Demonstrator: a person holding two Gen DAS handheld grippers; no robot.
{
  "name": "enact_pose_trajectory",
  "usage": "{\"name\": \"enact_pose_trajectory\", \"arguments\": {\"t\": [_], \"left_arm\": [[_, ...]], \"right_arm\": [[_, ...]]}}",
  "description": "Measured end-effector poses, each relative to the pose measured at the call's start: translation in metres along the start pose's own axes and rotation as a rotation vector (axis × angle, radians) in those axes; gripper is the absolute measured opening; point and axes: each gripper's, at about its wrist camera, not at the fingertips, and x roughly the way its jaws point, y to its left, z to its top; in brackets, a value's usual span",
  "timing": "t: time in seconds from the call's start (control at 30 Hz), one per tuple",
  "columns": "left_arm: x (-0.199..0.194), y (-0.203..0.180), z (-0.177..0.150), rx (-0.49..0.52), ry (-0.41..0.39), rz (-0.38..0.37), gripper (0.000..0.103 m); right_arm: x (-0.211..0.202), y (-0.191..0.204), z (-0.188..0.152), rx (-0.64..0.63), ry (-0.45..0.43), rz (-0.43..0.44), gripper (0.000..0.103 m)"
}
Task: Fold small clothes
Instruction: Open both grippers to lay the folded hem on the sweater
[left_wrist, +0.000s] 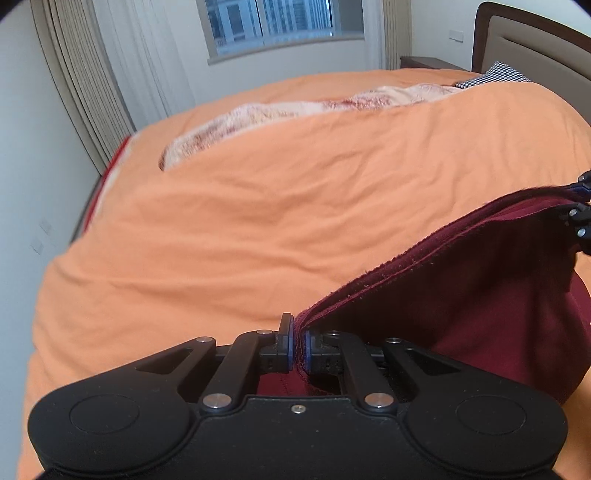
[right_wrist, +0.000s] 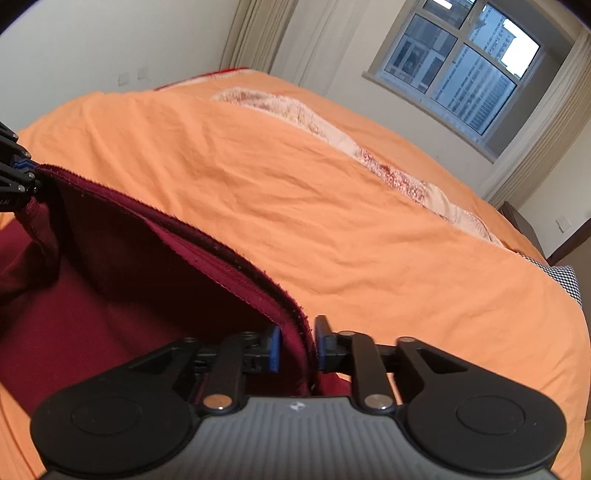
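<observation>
I hold a dark maroon knit garment (left_wrist: 461, 295) by its upper edge, one corner in each of my jaws, with the edge stretched between them above the orange bedspread (left_wrist: 258, 221). My left gripper (left_wrist: 298, 349) has its jaws pressed nearly together on a thin pinch of the hem. My right gripper (right_wrist: 297, 347) has its jaws a little wider, clamped on a thicker bunch of the same edge. The cloth sags between the two grips and hangs loose below them, so I judge it soft, light and limp, with no stiffness to hold a fold on its own. The fuzzy hem looks grippy, not slippery. The corners of that hem seem the right places to hold, since they keep the edge taut.
</observation>
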Motion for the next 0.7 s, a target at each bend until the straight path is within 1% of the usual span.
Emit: {"name": "enact_pose_trajectory", "arguments": {"t": [0.03, 0.07, 0.1, 0.13, 0.17, 0.23, 0.27, 0.3, 0.33, 0.43, 0.47, 0.5, 0.53, 0.67, 0.7], "left_arm": [[0.005, 0.002, -0.001, -0.006, 0.006, -0.011, 0.011], [0.011, 0.004, -0.001, -0.012, 0.012, -0.018, 0.015], [0.014, 0.005, -0.002, -0.018, 0.018, -0.030, 0.025], [0.017, 0.006, -0.003, -0.027, 0.023, -0.044, 0.035], [0.017, 0.007, -0.004, -0.039, 0.024, -0.054, 0.042], [0.016, 0.012, -0.008, -0.067, 0.010, -0.064, 0.060], [0.014, 0.016, -0.009, -0.078, 0.001, -0.064, 0.067], [0.012, 0.019, -0.011, -0.089, -0.005, -0.055, 0.083], [0.010, 0.023, -0.012, -0.099, -0.011, -0.041, 0.089], [0.002, 0.035, -0.024, -0.121, -0.015, -0.006, 0.091], [0.000, 0.039, -0.029, -0.129, -0.007, -0.001, 0.092], [-0.002, 0.043, -0.035, -0.140, 0.001, 0.004, 0.093], [-0.005, 0.046, -0.043, -0.151, 0.010, 0.004, 0.093], [-0.021, 0.052, -0.080, -0.195, 0.063, -0.035, 0.096], [-0.025, 0.052, -0.091, -0.204, 0.078, -0.043, 0.097]], "right_arm": [[0.003, 0.001, 0.001, 0.001, 0.008, -0.007, 0.045], [0.006, 0.001, 0.001, 0.004, 0.013, -0.016, 0.049], [0.005, 0.001, 0.000, 0.009, 0.018, -0.024, 0.056], [0.005, 0.001, -0.001, 0.016, 0.022, -0.032, 0.059], [0.006, 0.002, -0.001, 0.021, 0.027, -0.039, 0.062], [0.003, 0.004, -0.003, 0.032, 0.033, -0.055, 0.074], [0.002, 0.004, -0.004, 0.038, 0.036, -0.060, 0.076], [0.002, 0.004, -0.006, 0.040, 0.036, -0.061, 0.078], [0.001, 0.006, -0.008, 0.047, 0.044, -0.062, 0.082], [0.002, 0.011, -0.018, 0.068, 0.082, -0.053, 0.084], [0.003, 0.014, -0.023, 0.077, 0.099, -0.046, 0.086], [0.004, 0.016, -0.030, 0.085, 0.114, -0.037, 0.091], [0.003, 0.020, -0.037, 0.088, 0.128, -0.030, 0.092], [0.002, 0.033, -0.064, 0.107, 0.206, -0.017, 0.093], [0.001, 0.035, -0.071, 0.122, 0.220, -0.011, 0.094]]}}
